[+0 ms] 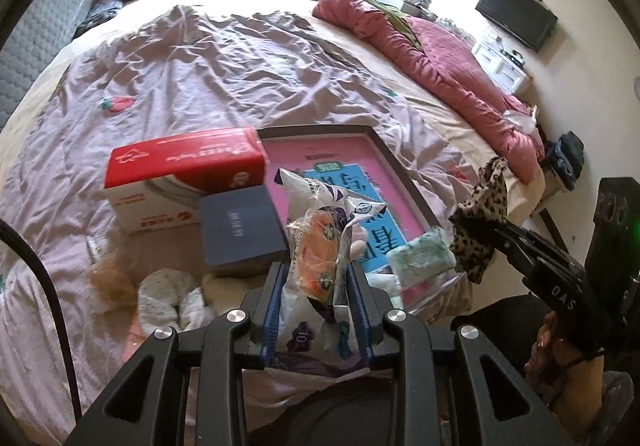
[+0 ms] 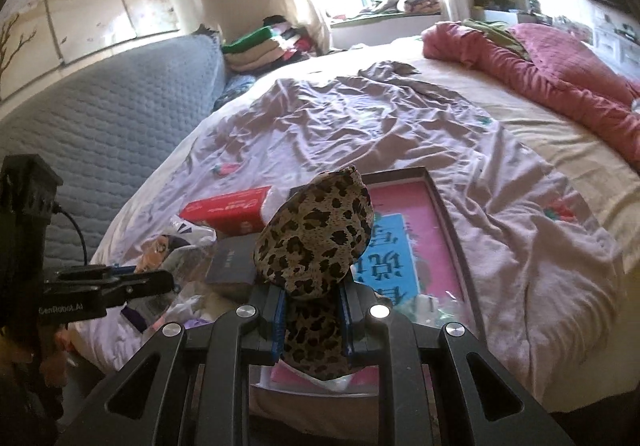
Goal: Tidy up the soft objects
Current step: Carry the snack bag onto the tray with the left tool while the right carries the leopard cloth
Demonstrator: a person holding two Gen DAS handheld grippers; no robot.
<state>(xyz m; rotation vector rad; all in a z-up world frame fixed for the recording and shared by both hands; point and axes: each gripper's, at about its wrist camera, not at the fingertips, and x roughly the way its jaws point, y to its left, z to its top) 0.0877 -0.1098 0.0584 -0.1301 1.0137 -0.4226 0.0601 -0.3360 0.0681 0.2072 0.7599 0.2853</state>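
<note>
Left wrist view: left hand-held gripper (image 1: 316,278) was closed on a crinkled plastic packet (image 1: 320,230), white and purple with an orange print, blue pads (image 1: 275,310) pressing its sides, jaws only slightly apart. Packet stuck up out of the jaws, lifted over the near edge of the bed (image 1: 224,58). Just beyond it: a dark blue box (image 1: 240,230), with a red-and-white carton (image 1: 180,174) touching it behind-left. To the right lay a shallow dark-rimmed tray (image 1: 404,170) with a pink and blue printed base, a small green-patterned pack (image 1: 422,256) on its near corner. A white spotted cloth (image 1: 168,298) and a tan fuzzy item (image 1: 110,280) lay on the sheet at near left.

Right wrist view: right hand-held gripper (image 2: 312,306) was clamped tight on a leopard-print fabric piece (image 2: 316,238), which bulged above the pads and hung below them, held over the near end of the tray (image 2: 448,214). Left unit showed at the left edge of this view, well apart from the right one.

Farther out: wrinkled lilac sheet (image 2: 380,118), pink quilt (image 2: 540,62) bunched along the far right side, folded clothes (image 2: 256,46) stacked by the grey headboard (image 2: 120,118).
</note>
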